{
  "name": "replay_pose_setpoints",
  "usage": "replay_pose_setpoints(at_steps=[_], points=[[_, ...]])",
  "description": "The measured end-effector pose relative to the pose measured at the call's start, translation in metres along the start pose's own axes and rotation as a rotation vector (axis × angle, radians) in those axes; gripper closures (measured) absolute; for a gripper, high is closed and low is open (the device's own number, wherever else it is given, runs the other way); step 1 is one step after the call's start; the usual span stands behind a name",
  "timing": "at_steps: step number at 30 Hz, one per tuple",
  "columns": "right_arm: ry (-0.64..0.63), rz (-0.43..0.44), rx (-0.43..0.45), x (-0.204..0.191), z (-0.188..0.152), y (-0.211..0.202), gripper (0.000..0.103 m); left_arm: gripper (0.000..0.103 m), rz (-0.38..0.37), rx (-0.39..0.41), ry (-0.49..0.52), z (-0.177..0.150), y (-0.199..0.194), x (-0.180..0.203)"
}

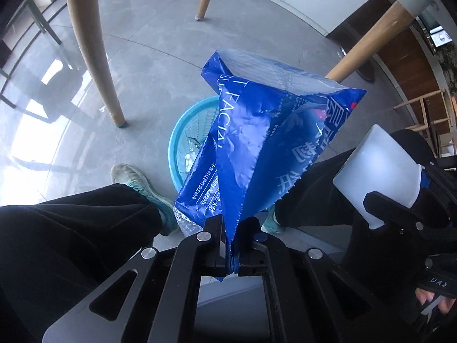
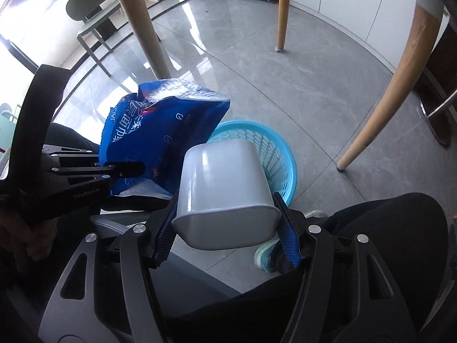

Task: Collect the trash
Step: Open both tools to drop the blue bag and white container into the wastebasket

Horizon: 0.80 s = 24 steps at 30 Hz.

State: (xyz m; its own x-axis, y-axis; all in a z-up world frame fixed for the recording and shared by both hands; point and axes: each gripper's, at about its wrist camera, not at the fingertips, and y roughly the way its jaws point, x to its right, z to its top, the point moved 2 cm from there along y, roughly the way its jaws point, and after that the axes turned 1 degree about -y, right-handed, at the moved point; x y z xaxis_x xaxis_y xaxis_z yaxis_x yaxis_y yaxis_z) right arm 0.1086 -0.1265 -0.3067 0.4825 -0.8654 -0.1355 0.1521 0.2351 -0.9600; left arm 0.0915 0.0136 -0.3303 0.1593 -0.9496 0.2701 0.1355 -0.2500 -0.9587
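Note:
My left gripper (image 1: 230, 245) is shut on the edge of a blue plastic wrapper (image 1: 257, 143) with white print, held in the air above a turquoise mesh basket (image 1: 182, 137) on the floor. My right gripper (image 2: 225, 228) is shut on a white plastic cup (image 2: 225, 183), rim toward the camera, just above the basket (image 2: 274, 148). In the right wrist view the wrapper (image 2: 160, 131) hangs left of the cup, with the left gripper (image 2: 125, 170) clamped on it. In the left wrist view the cup (image 1: 380, 171) and right gripper (image 1: 394, 208) sit at the right.
Wooden table legs (image 1: 94, 57) (image 2: 394, 91) stand around the basket on the grey tile floor (image 2: 285, 85). The person's black trouser legs (image 1: 71, 234) and teal shoes (image 1: 137, 180) are close to the basket. A chair (image 2: 94, 20) stands far left.

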Motion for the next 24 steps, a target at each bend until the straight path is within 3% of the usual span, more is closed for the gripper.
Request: replay_pose_setpoints(at_steps=[5, 10, 14, 18, 22, 24], points=[[0.065, 0.006, -0.068, 0.012, 0.017, 0.040, 0.045, 0.103, -0.041, -0.107, -0.083, 0.013, 0.039, -0.008], [0.122, -0.001, -0.124, 0.029, 0.028, 0.075, 0.045, 0.103, 0.024, -0.132, -0.056, 0.027, 0.064, -0.008], [0.200, 0.041, -0.182, 0.042, 0.031, 0.101, 0.045, 0.103, 0.064, -0.155, -0.030, 0.033, 0.078, -0.007], [0.204, -0.006, -0.210, 0.049, 0.037, 0.126, 0.044, 0.103, 0.100, -0.180, -0.005, 0.037, 0.094, -0.007], [0.216, -0.018, -0.260, 0.051, 0.038, 0.146, 0.044, 0.102, 0.107, -0.181, 0.017, 0.040, 0.103, -0.004], [0.231, -0.007, -0.277, 0.053, 0.037, 0.151, 0.043, 0.097, 0.105, -0.165, 0.013, 0.041, 0.101, -0.005]])
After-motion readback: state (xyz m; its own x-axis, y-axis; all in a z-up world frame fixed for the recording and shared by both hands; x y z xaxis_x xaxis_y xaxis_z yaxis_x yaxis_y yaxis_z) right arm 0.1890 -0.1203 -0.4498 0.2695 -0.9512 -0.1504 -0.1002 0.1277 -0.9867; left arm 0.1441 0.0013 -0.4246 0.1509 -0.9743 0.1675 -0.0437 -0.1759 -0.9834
